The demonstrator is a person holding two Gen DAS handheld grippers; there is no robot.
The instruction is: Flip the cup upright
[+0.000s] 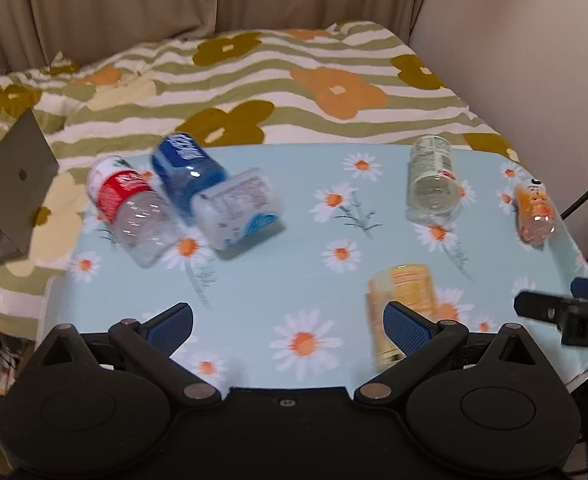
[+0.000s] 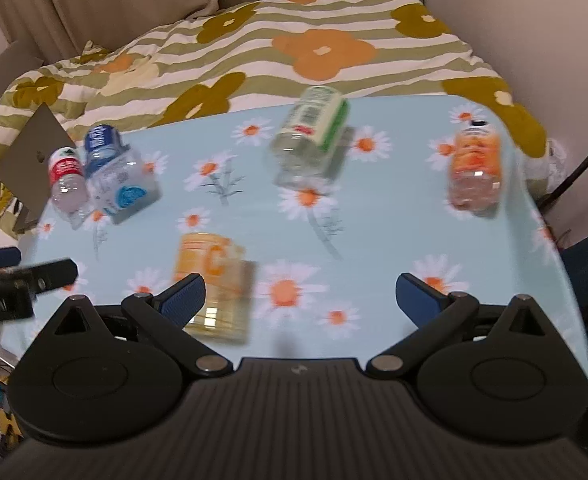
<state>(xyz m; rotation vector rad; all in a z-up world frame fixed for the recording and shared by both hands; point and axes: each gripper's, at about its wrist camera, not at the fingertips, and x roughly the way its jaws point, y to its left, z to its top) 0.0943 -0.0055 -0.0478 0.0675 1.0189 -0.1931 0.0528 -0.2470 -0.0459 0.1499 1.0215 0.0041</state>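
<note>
Daisy table (image 1: 253, 280): six bottles (image 1: 430, 178) all lying flat, none upright yet. Left gripper (image 1: 289, 326), right gripper (image 2: 300, 298) wide open, empty.

On the surface (image 1: 273, 288) six bottles lie on their sides. At the far left three are bunched together, touching: the outermost bottle (image 1: 129, 208), the second bottle (image 1: 185, 172) behind it to the right, and the third bottle (image 1: 239, 208) in front of that. Near the front edge, right of centre, lies the nearest bottle (image 2: 213, 284). Behind it, toward the far edge, lies the fifth bottle (image 2: 310, 136), and well to its right, by the right edge, the sixth bottle (image 2: 476, 168). Beyond the surface stands the bed (image 2: 294, 40), with a laptop (image 1: 13, 184) propped off the surface's left side.
</note>
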